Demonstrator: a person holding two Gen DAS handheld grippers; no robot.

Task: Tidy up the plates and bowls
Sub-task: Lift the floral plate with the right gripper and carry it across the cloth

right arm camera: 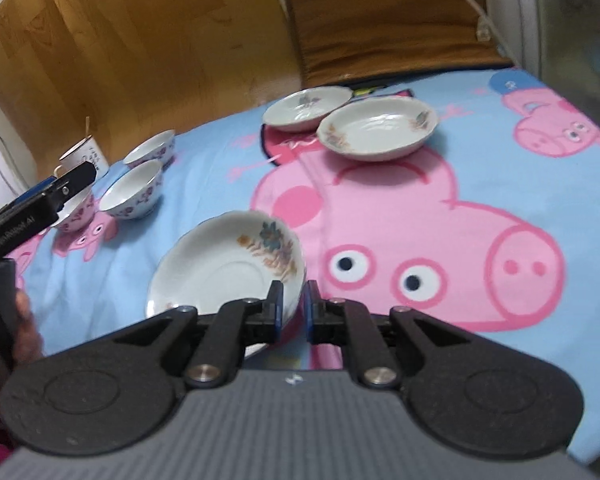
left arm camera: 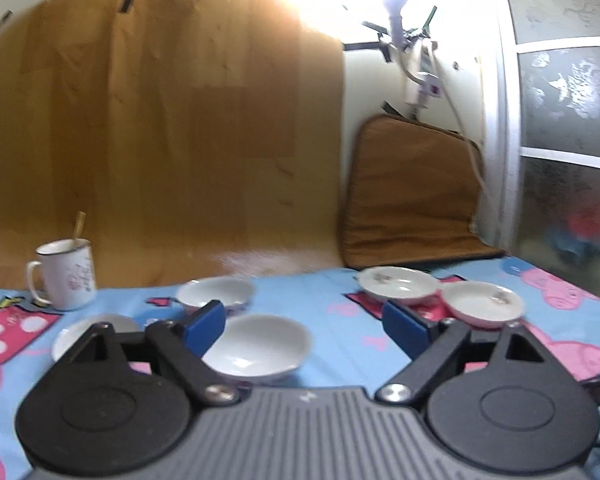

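My right gripper (right arm camera: 291,307) is shut on the rim of a white floral plate (right arm camera: 224,270), held tilted above the cloth. Two more floral plates (right arm camera: 308,109) (right arm camera: 376,126) lie side by side farther off; they also show in the left wrist view (left arm camera: 398,286) (left arm camera: 482,302). Three patterned bowls sit at the left (right arm camera: 150,151) (right arm camera: 134,194) (right arm camera: 76,212). My left gripper (left arm camera: 304,322) is open and empty, with one bowl (left arm camera: 260,346) just ahead of its left finger, another bowl (left arm camera: 218,292) behind and a third (left arm camera: 70,336) at the left.
A white mug (left arm camera: 66,274) with a stick in it stands at the back left. A cartoon-pig cloth (right arm camera: 480,208) covers the table. A wood-look sheet (left arm camera: 160,120) and a brown cushion (left arm camera: 412,192) stand behind; a frosted door (left arm camera: 572,120) is at the right.
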